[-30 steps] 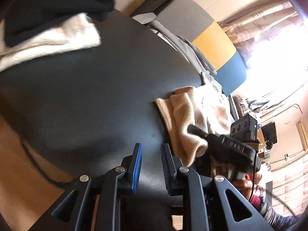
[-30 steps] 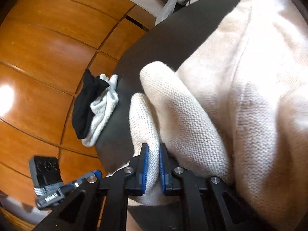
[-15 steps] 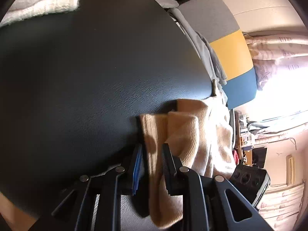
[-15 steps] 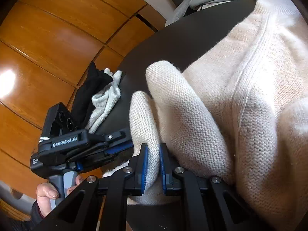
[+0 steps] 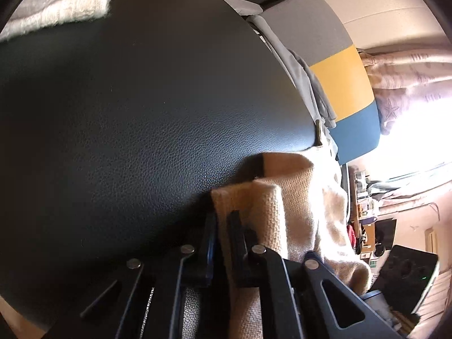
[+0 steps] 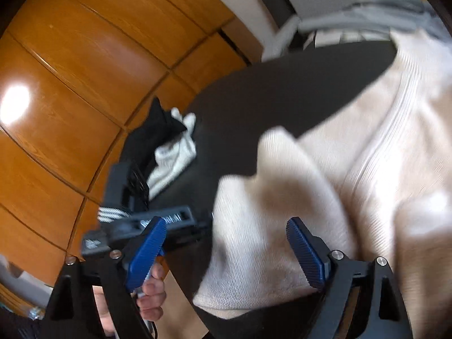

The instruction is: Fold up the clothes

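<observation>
Knit fabric fills the gap in your left gripper [image 5: 221, 234]: its fingers are pinched on a fold of the sweater [image 5: 288, 209] at the cloth's left edge, where it meets bare tabletop [image 5: 141, 113]. Your right gripper [image 6: 226, 257] stands wide, blue pads apart, with the sweater's bunched hem between and beyond them but touching neither, as far as the blurred view shows. The sweater lies over the table's right side, reaching the far rim. Left of it the dark top is bare up to a white and black pile [image 6: 169, 147] at the far-left edge. Your hand [image 6: 151, 296] grips the left tool's handle near the table's near edge.
</observation>
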The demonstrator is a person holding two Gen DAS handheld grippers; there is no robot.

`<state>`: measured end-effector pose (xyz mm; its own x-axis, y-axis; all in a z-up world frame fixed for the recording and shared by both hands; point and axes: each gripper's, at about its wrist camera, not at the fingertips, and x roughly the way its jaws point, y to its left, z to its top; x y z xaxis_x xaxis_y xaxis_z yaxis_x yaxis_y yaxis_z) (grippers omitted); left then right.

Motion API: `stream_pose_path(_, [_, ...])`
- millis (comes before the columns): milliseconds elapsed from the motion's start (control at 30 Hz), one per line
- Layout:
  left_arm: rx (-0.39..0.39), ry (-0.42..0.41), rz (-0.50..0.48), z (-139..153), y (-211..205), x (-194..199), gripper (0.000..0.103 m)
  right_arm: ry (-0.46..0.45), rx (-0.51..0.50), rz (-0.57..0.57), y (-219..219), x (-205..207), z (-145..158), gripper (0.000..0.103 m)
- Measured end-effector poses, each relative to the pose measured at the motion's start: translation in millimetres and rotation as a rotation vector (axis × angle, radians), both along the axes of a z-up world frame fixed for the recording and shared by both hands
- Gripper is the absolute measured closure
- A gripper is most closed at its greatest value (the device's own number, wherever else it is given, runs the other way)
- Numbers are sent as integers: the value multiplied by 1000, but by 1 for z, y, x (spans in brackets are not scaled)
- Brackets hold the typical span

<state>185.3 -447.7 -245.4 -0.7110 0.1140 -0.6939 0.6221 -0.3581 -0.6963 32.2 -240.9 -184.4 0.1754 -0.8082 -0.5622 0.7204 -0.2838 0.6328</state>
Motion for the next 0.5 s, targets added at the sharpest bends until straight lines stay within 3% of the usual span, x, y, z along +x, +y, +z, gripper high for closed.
stream_pose_path(67, [1, 4, 17, 0, 1, 1, 95, 38, 0, -34, 4, -3, 8, 12])
stream_pose_path(167, [-37, -1, 22, 4, 6, -2, 89, 209, 74, -146, 13, -8, 19, 16])
stream_pose_path(200, [-52, 0, 13, 6, 8, -4, 82, 256, 114, -173, 10, -9, 19, 26])
stream_pose_path(267, [-78, 7, -11, 9, 13, -9, 82, 325, 189, -212, 7, -14, 18, 42])
stream_pose_path(367, [-94, 8, -48, 9, 17, -16, 82, 342, 291, -215, -1, -23, 3, 45])
stream_pose_path(467, [-126, -12, -73, 10, 18, -15, 98, 335, 387, -200, -12, -33, -16, 45])
stream_pose_path(500, [-137, -19, -81, 10, 18, -14, 98, 336, 391, -196, -11, -33, -20, 45])
